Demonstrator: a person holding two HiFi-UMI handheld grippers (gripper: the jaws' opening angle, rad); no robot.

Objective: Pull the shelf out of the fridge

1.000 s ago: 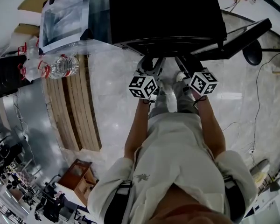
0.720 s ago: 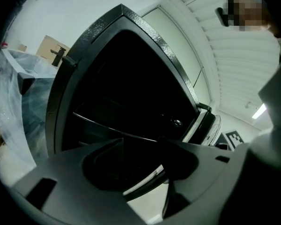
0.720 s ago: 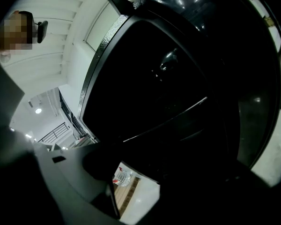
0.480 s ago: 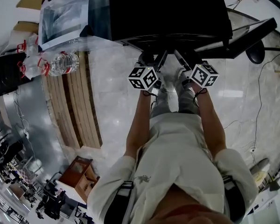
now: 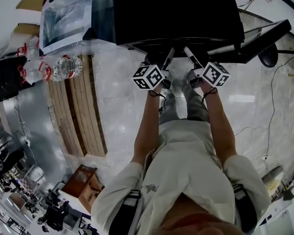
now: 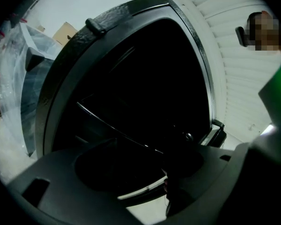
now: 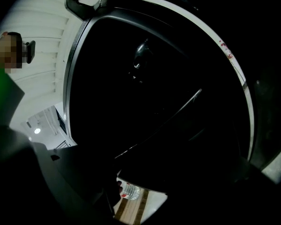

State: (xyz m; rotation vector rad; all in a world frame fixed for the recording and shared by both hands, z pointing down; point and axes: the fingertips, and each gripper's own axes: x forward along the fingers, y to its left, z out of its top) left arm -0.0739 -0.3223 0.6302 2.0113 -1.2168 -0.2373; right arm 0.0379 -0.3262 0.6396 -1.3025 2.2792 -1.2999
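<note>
Fingers [image 6: 47, 177] of left gripper [image 5: 166, 60] and right gripper [image 5: 190, 58] are opening on nothing before the thin shelf [image 6: 119, 128] in the fridge [image 5: 176, 13], likely stiff, fragile glass; grip its front edge.

In the head view the fridge [image 5: 176, 13] shows only its black top, which hides its inside and covers the tips of the left gripper [image 5: 167, 58] and the right gripper [image 5: 190, 58], whose jaws are opening. In the two gripper views the inside is almost wholly dark: the shelf [image 6: 139, 191] shows only as a thin pale front edge between each gripper's jaws, and whether any pad touches it cannot be told. A water bottle [image 7: 131, 191] is glimpsed only in part under that edge, and the person [image 5: 186, 160] is cut off by the head view's bottom edge.
</note>
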